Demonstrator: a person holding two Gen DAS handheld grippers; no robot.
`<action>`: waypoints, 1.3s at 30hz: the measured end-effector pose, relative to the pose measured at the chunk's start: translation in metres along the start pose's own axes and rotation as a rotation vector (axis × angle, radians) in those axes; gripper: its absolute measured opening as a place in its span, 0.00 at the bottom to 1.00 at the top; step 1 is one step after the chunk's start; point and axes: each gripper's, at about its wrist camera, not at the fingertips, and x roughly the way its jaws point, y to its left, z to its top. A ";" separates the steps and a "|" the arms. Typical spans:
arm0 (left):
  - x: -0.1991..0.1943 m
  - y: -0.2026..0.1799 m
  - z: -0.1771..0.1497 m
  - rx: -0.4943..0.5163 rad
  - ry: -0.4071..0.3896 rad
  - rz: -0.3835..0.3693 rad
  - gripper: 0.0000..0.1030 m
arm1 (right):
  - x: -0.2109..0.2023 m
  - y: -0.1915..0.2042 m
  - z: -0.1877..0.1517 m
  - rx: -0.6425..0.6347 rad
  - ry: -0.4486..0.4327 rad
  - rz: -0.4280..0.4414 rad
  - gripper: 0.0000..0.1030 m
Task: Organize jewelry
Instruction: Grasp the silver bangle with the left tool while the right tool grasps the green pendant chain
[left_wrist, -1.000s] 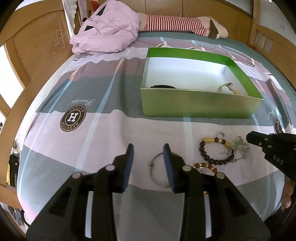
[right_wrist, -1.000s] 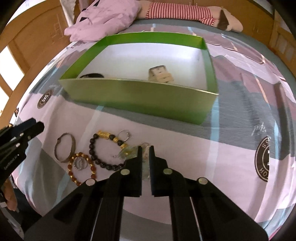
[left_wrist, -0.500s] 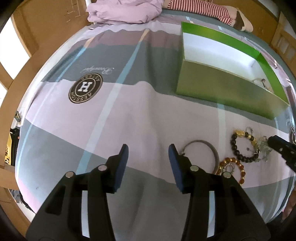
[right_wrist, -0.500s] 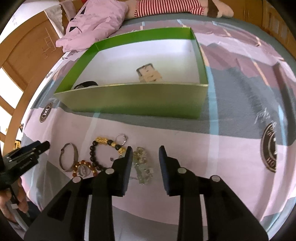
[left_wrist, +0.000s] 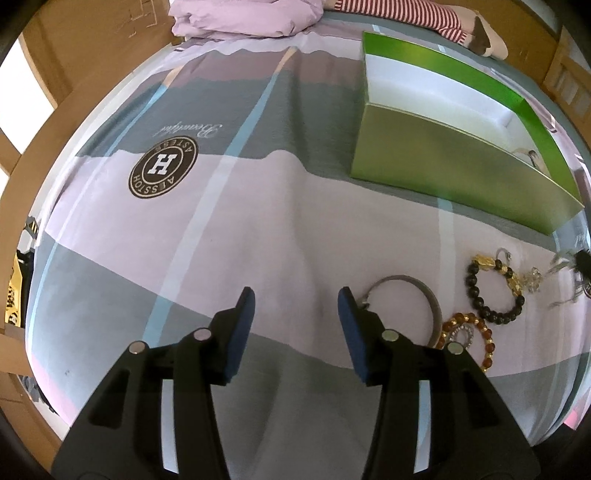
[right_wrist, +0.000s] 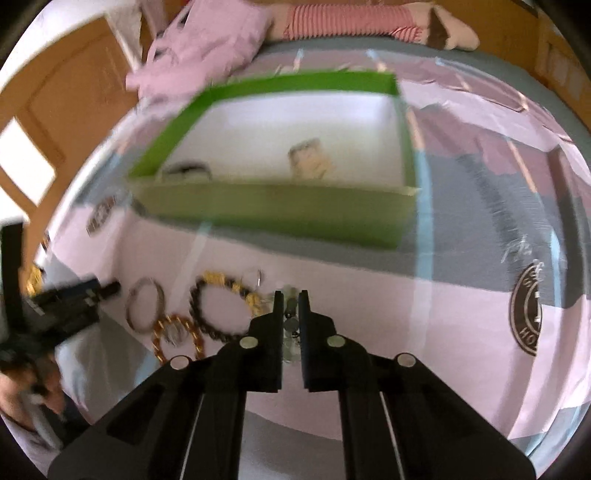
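Note:
A green box (right_wrist: 280, 214) with a white inside stands on the bed and holds a watch (right_wrist: 308, 162) and a dark band (right_wrist: 186, 170). In front of it lie a silver bangle (right_wrist: 142, 302), an amber bead bracelet (right_wrist: 177, 334) and a black-and-gold bead bracelet (right_wrist: 218, 310). My right gripper (right_wrist: 289, 301) is shut on a clear crystal bracelet (right_wrist: 290, 325), just right of the black beads. My left gripper (left_wrist: 295, 302) is open and empty above the sheet, just left of the silver bangle (left_wrist: 424, 295). The box (left_wrist: 454, 173) is at its upper right.
A lilac quilt (left_wrist: 243, 14) and a striped plush toy (left_wrist: 417, 14) lie at the head of the bed. Wooden bed rails (left_wrist: 66, 96) run along the left. The sheet has round logo prints (left_wrist: 162, 171).
My right gripper opened half a second ago and has now shut on the crystal bracelet. My left gripper opened wider and swung left, so the box moved to the right of its view.

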 end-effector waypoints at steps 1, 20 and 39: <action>0.001 0.001 0.000 -0.003 0.003 -0.004 0.46 | -0.008 -0.005 0.003 0.020 -0.020 0.030 0.07; 0.014 -0.016 -0.002 0.071 0.011 0.034 0.49 | -0.003 -0.024 0.003 0.125 0.025 0.001 0.28; 0.010 -0.034 -0.013 0.148 -0.035 0.060 0.04 | 0.036 -0.001 -0.022 -0.054 0.221 -0.148 0.12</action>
